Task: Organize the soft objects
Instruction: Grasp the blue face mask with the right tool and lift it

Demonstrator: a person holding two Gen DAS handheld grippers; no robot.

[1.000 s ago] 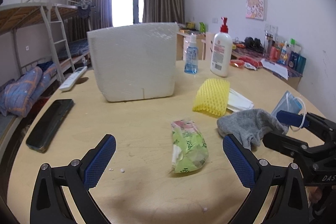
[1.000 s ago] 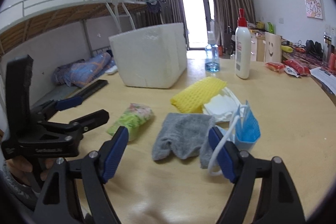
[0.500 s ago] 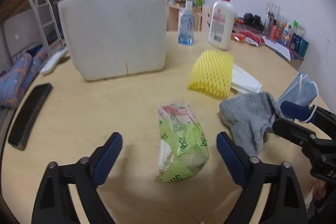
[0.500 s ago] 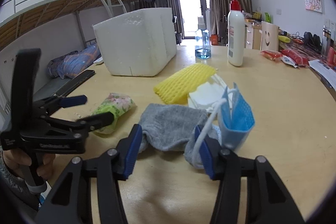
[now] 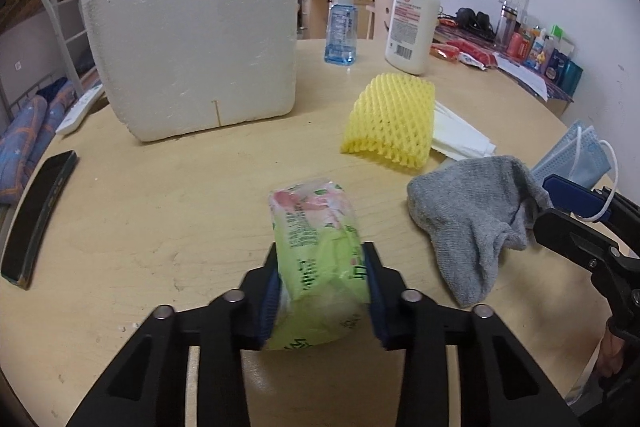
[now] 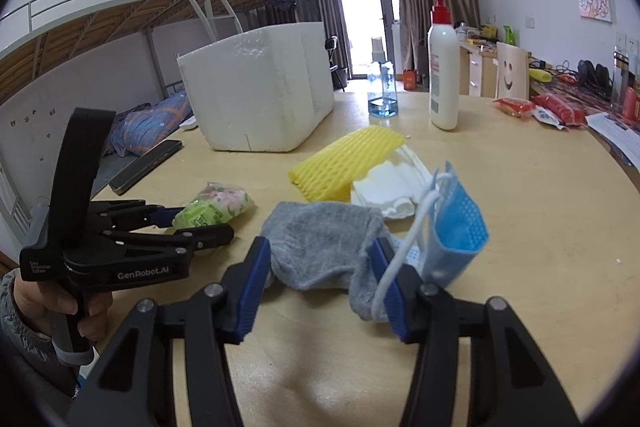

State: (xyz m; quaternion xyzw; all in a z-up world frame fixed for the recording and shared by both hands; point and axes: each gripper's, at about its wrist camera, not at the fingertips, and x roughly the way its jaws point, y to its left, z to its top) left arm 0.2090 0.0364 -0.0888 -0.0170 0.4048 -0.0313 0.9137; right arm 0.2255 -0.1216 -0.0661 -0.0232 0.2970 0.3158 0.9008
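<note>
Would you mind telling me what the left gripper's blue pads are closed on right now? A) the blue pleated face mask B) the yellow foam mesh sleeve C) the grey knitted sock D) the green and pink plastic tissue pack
D: in the left wrist view the left gripper has its pads pressed on both sides of the green and pink plastic tissue pack, denting the wrapper.

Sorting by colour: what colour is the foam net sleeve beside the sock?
Yellow, with an open mesh pattern; the foam net sleeve shows best in the left wrist view.
</note>
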